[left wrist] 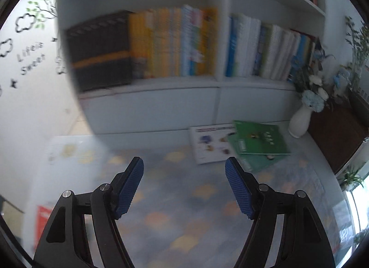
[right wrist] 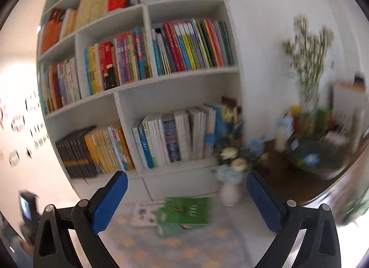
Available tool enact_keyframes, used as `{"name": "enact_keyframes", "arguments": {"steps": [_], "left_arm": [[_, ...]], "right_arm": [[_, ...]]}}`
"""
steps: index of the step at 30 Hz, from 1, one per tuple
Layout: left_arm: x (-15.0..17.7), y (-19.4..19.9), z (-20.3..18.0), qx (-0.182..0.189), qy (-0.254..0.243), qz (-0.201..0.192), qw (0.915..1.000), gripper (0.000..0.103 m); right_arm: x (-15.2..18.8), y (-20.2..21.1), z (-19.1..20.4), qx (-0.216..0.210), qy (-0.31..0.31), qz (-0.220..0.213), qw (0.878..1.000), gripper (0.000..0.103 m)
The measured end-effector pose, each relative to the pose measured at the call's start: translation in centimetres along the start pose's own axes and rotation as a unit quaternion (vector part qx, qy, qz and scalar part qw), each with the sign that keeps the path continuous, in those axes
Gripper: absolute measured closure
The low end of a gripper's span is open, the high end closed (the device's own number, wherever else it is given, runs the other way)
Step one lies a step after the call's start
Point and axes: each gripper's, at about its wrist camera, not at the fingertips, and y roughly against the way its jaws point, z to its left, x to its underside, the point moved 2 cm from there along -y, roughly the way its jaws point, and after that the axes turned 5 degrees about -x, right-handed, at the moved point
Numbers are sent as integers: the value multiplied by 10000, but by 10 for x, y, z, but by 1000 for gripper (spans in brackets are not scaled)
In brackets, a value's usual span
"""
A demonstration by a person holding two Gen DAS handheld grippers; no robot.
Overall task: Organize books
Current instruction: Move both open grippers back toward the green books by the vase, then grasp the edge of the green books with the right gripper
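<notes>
Two fisheye views, both motion-blurred, look along blue-padded grippers toward a white bookshelf.

In the left wrist view, the left gripper fills the bottom of the frame, its jaws spread apart with nothing between them. It hangs over a tablecloth patterned with pale blue and orange patches. Just above the right fingertip, at centre right, loose books lie flat on the cloth: a green book rests on a second green one, both overlapping a white book to their left. A white vase of blue and cream flowers stands to their right. Behind, shelf compartments hold upright books.

In the right wrist view, the right gripper sits at the bottom, jaws wide and empty. Between its fingers, at lower centre, the same green book and white book lie at the foot of the bookshelf, with the vase just to the right. The shelves above are packed with colourful upright books.
</notes>
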Motion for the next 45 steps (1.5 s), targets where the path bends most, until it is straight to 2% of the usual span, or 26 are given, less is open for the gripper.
{"name": "enact_keyframes", "arguments": {"steps": [3,5,7,9,10,13,15,16,20,23,25,28,30,32,34,35,36,37,38,40,42,44,45], "left_arm": [[17,-45,-32,218,174,142,9995,31],[33,-72,-52,152,80,226,9996,31],[51,-89,-76,160,-277,198,9993,31],[65,-102,-97,271,-625,149,9976,31],[72,-112,-108,312,-792,168,9962,31],[83,-141,-124,382,-819,329,9954,31],[83,-154,-127,389,-585,267,9972,31],[80,-162,-127,402,-443,228,9979,31],[71,-201,-133,536,-12,416,9977,31],[70,-221,-134,417,-20,254,9988,31],[73,-236,-130,540,123,542,9970,31],[77,-249,-112,846,689,845,9904,31],[79,-247,-104,918,931,785,9883,28],[80,-246,-104,953,939,791,9878,26],[80,-244,-107,951,879,801,9883,23],[81,-244,-107,970,873,803,9882,22],[82,-243,-107,998,887,801,9878,22],[82,-244,-106,1038,914,798,9872,21],[82,-245,-106,1068,931,797,9867,21],[81,-247,-106,1095,930,802,9864,19],[81,-248,-107,1081,903,810,9867,18],[81,-248,-106,997,907,827,9874,22],[81,-248,-106,1002,920,816,9873,21]], "right_arm": [[63,-76,-18,-377,-816,364,9953,1],[115,-132,-32,-695,-1513,892,9820,1],[171,-184,-44,-811,-2154,1570,9604,1],[213,-217,-53,-760,-2633,2092,9387,2],[238,-236,-57,-851,-2969,2346,9217,2],[277,-271,-67,-994,-3690,2603,8867,2],[288,-288,-69,-988,-3919,2679,8746,2],[293,-298,-67,-935,-3888,2740,8747,2],[298,-326,-55,-941,-3446,2793,8913,2],[297,-337,-50,-665,-3260,2706,9034,1],[296,-342,-47,-538,-3224,2639,9075,0],[293,-350,-46,-365,-3179,2341,9181,0],[291,-353,-51,-253,-3360,2045,9190,0],[290,-352,-58,-109,-3623,1706,9162,0],[288,-350,-65,-104,-3973,1311,9082,0],[288,-350,-73,-324,-4287,1051,8967,5],[292,-354,-82,-590,-4673,942,8771,8],[293,-358,-92,-616,-4962,922,8611,17],[293,-364,-101,-680,-5224,933,8449,20],[292,-373,-115,-857,-5528,769,8253,23],[295,-385,-125,-706,-5709,757,8144,38],[300,-391,-130,-328,-5759,830,8126,69],[303,-394,-133,-226,-5800,884,8095,77]]}}
